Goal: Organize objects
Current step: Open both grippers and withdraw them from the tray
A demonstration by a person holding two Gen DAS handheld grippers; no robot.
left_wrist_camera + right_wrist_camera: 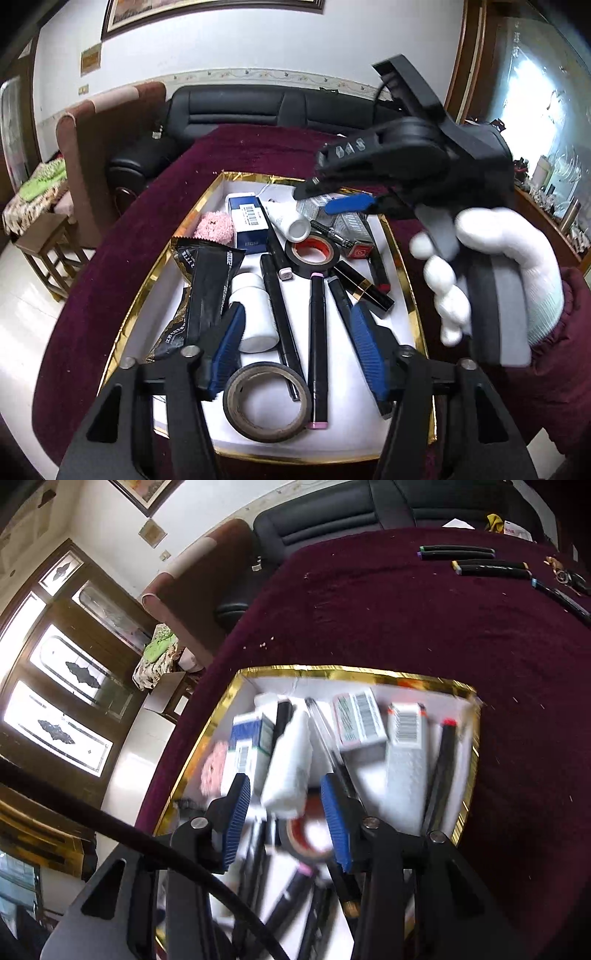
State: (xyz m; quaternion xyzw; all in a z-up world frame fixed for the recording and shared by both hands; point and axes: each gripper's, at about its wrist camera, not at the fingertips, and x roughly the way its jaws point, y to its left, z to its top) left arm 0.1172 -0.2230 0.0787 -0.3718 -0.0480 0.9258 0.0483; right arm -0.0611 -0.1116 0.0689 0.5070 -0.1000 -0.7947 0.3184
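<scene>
Blue ribbed pads of the left gripper [297,347] stand apart over the near end of the tray [207,192], and nothing is pinched between them. Directly between the pads lie a roll of dark tape [267,400], a white bottle [255,312] on its side and two black markers [317,347], all resting on the white floor of the tray. Close to the left pad, along the left edge, sits a black foil packet [207,291]. Further in, near the middle, lies a black tape roll with a red core [314,254], and beside it a lipstick [364,290] with a gold band. At the far end are a blue and white box [247,221], a pink fluffy thing [214,227] in the far left corner, and a white tube [291,221].

In the right wrist view the right gripper [288,818] is also spread with nothing in its grip. It hangs over the same gold-rimmed tray; the picture is blurred there. A white packet [288,768] lies between and beyond its pads, not touching them as far as I can tell. Two barcode boxes [358,716] lie toward the far edge.

A white gloved hand [495,273] holds this gripper at the right edge of the tray. More markers [458,552] lie on the maroon cloth [406,620], well apart from the tray.
</scene>
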